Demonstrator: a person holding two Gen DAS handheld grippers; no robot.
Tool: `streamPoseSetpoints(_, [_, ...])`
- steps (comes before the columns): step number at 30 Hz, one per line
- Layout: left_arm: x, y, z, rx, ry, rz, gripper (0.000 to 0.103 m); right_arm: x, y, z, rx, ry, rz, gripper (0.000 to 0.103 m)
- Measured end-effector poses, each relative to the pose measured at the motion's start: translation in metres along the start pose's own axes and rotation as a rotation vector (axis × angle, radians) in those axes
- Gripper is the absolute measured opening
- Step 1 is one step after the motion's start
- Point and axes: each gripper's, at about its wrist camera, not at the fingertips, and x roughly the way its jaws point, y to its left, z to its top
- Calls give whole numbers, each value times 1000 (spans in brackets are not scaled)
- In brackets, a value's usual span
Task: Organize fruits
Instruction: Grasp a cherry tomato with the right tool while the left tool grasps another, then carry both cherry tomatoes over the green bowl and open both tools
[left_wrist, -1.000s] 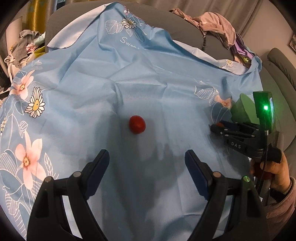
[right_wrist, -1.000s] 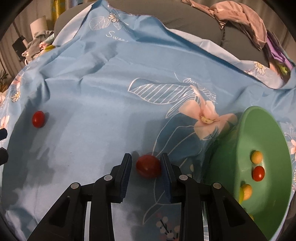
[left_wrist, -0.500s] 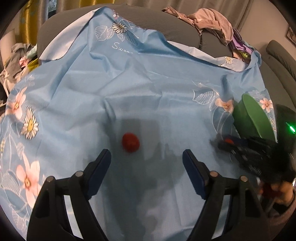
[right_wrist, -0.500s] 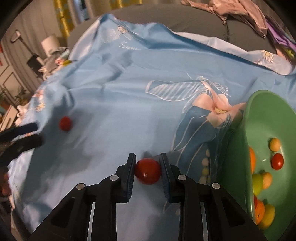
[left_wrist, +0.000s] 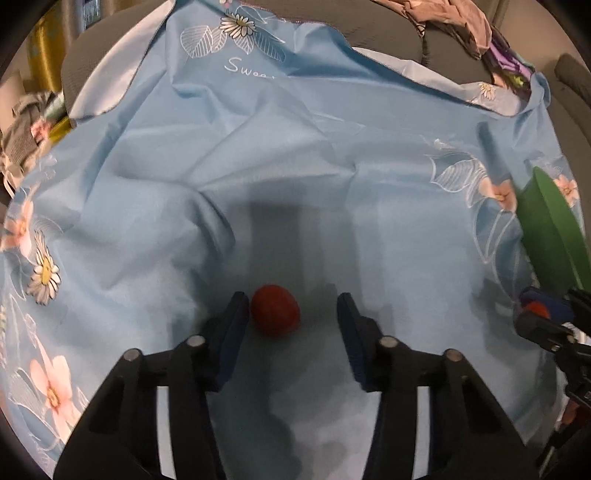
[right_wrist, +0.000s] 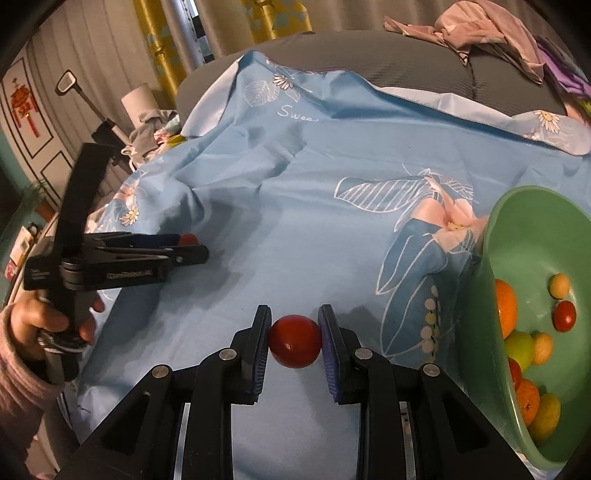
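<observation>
In the left wrist view a red cherry tomato (left_wrist: 275, 314) lies on the blue flowered cloth (left_wrist: 295, 166). My left gripper (left_wrist: 291, 325) is open with the tomato between its jaws, close to the left pad. In the right wrist view my right gripper (right_wrist: 294, 341) is shut on a second red tomato (right_wrist: 294, 340), held above the cloth left of the green bowl (right_wrist: 476, 332). The bowl holds several fruits, among them an orange (right_wrist: 504, 306) and a small tomato (right_wrist: 564, 315). The left gripper also shows in the right wrist view (right_wrist: 188, 247).
The cloth covers a grey sofa (right_wrist: 369, 51) and is creased at the back. A pile of clothes (right_wrist: 491, 33) lies at the back right. The bowl's rim (left_wrist: 554, 229) shows at the right of the left wrist view, with the right gripper (left_wrist: 543, 314) below it.
My left gripper has moved forward and down around the tomato on the cloth and narrowed. My right gripper has lifted its tomato off the cloth and moved toward the bowl.
</observation>
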Motion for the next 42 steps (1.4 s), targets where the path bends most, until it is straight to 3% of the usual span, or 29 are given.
streamPoseSetpoints(2, [4, 3, -1, -12, 11, 2, 25, -1, 1, -1, -1, -2, 4, 28])
streamPoseSetpoints(3, [4, 4, -2, -7, 4, 11, 24, -1, 1, -1, -1, -2, 4, 28])
streamPoseSetpoints(13, [0, 2, -2, -13, 3, -5, 25, -3, -2, -5, 28, 2, 7, 28])
streamPoseSetpoints(24, [-49, -25, -25, 20, -42, -33, 25, -19, 1, -13, 46, -11, 15, 28])
streamPoseSetpoints(33, [-78, -54, -35, 57, -72, -67, 25, -45, 1, -20, 56, -53, 10, 28])
streamPoseSetpoints(42, [-88, -96, -24, 122, -93, -103, 25, -73, -22, -28, 94, -120, -22, 28])
